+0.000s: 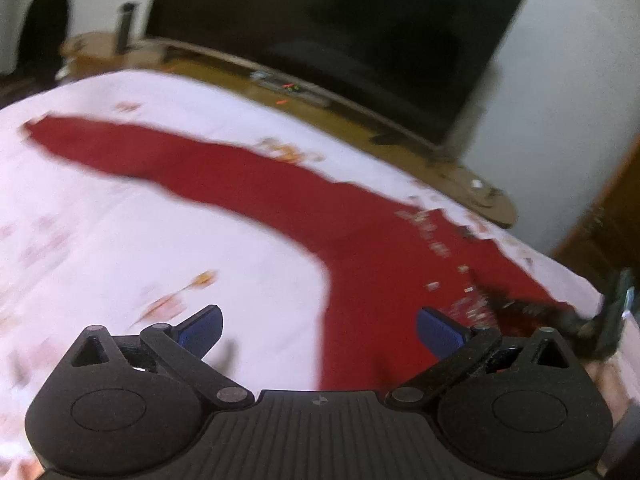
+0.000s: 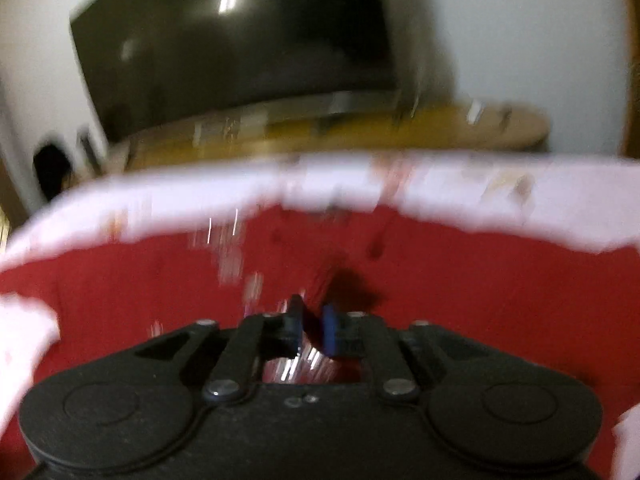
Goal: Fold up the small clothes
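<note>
Right wrist: gripper pinches red garment.

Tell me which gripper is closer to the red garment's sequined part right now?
Right. The right gripper is pinched on the red garment amid its sequins. The left gripper is open, hovering beside them over the bedsheet.

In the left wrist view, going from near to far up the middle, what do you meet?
left gripper, open → red garment → white patterned bedsheet → wooden TV bench → dark television
</note>
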`<state>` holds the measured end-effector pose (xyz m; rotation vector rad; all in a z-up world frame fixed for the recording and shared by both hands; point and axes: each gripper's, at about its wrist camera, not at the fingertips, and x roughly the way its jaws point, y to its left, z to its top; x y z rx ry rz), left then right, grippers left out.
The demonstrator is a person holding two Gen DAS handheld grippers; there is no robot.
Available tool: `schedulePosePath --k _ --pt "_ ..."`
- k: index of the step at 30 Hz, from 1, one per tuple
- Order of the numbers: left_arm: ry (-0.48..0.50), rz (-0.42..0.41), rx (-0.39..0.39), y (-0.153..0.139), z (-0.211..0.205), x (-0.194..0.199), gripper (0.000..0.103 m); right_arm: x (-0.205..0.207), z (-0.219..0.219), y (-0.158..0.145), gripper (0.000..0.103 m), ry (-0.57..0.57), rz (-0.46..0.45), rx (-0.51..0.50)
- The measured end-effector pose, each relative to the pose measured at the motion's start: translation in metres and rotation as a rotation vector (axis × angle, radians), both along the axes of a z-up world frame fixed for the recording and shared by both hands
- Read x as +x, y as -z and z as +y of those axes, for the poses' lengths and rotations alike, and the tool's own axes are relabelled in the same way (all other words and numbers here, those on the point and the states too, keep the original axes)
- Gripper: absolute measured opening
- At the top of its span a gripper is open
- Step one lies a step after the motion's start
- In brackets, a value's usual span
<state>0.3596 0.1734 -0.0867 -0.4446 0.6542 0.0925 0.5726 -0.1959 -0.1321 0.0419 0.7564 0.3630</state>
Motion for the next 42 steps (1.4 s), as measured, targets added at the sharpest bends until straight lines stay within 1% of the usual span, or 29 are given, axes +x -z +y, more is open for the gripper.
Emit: schedulePosePath --k 1,2,3,4,5,6,7,8,9,11,13,15,17,18,19,20,21,22,23,26,29,33,36,40,42 --pt "0.017 -0.008 -0.012 -0.002 -0.006 0.01 0.103 -0.003 0.002 0.006 0.022 -0.002 0.006 -0.014" --pt "0.044 -0.019 -0.032 -0.004 -0.014 0.021 0.103 -0.014 0.002 0.003 0.035 -0.005 -0.04 -0.027" --pt "0.078 -0.032 -0.055 -0.004 -0.025 0.034 0.103 -0.026 -0.001 -0.002 0.042 0.0 -0.078 -0.037" --pt "0.119 -0.043 -0.08 -0.003 -0.037 0.048 0.096 -0.038 -0.011 -0.009 0.047 0.015 -0.112 -0.025" --pt "0.159 -0.044 -0.098 -0.002 -0.05 0.062 0.067 -0.049 -0.023 -0.015 0.047 0.032 -0.132 -0.005" --pt "0.199 -0.026 -0.118 0.0 -0.065 0.079 0.056 -0.057 -0.037 -0.019 0.047 0.056 -0.139 0.007" --pt "0.239 -0.013 -0.154 0.004 -0.079 0.096 0.051 -0.057 -0.047 -0.02 0.046 0.079 -0.141 0.01" --pt "0.274 -0.013 -0.197 0.008 -0.094 0.112 0.051 -0.063 -0.059 -0.022 0.046 0.101 -0.142 0.008" --pt "0.293 -0.005 -0.218 0.011 -0.106 0.126 0.051 -0.066 -0.072 -0.024 0.046 0.129 -0.14 0.003" --pt "0.319 0.018 -0.252 0.017 -0.13 0.154 0.052 -0.08 -0.1 -0.029 0.046 0.187 -0.139 0.004" --pt "0.333 0.064 -0.257 0.026 -0.151 0.179 0.052 -0.092 -0.133 -0.034 0.046 0.248 -0.129 0.015" --pt "0.335 0.101 -0.283 0.036 -0.165 0.201 0.052 -0.1 -0.157 -0.033 0.046 0.294 -0.128 0.032" --pt "0.319 0.135 -0.29 0.047 -0.174 0.213 0.051 -0.107 -0.176 -0.032 0.046 0.323 -0.127 0.039" --pt "0.307 0.145 -0.301 0.054 -0.178 0.215 0.051 -0.111 -0.185 -0.032 0.046 0.336 -0.125 0.041" --pt "0.3 0.134 -0.298 0.058 -0.179 0.217 0.049 -0.112 -0.189 -0.029 0.046 0.345 -0.124 0.044" --pt "0.302 0.127 -0.278 0.059 -0.183 0.221 0.018 -0.114 -0.195 -0.028 0.046 0.353 -0.121 0.047" --pt "0.3 0.145 -0.257 0.06 -0.184 0.224 0.004 -0.114 -0.198 -0.025 0.046 0.361 -0.117 0.049" --pt "0.295 0.145 -0.268 0.059 -0.184 0.226 0.004 -0.114 -0.201 -0.023 0.046 0.369 -0.111 0.052" --pt "0.301 0.126 -0.269 0.055 -0.184 0.226 0.004 -0.114 -0.204 -0.021 0.046 0.374 -0.106 0.058" --pt "0.356 0.05 -0.215 0.029 -0.187 0.224 0.004 -0.111 -0.208 -0.018 0.046 0.376 -0.097 0.067" --pt "0.395 0.002 -0.178 0.002 -0.181 0.217 0.004 -0.106 -0.208 -0.016 0.046 0.368 -0.089 0.077" --pt "0.395 -0.045 -0.164 -0.024 -0.161 0.213 0.004 -0.09 -0.201 -0.013 0.046 0.349 -0.077 0.093" --pt "0.396 -0.058 -0.154 -0.028 -0.142 0.21 0.004 -0.078 -0.194 -0.011 0.046 0.338 -0.07 0.09" --pt "0.38 -0.04 -0.152 -0.013 -0.115 0.212 0.004 -0.063 -0.188 -0.002 0.045 0.337 -0.031 0.077" --pt "0.365 -0.035 -0.151 -0.008 -0.103 0.212 0.004 -0.058 -0.188 0.002 0.045 0.356 -0.012 0.076"
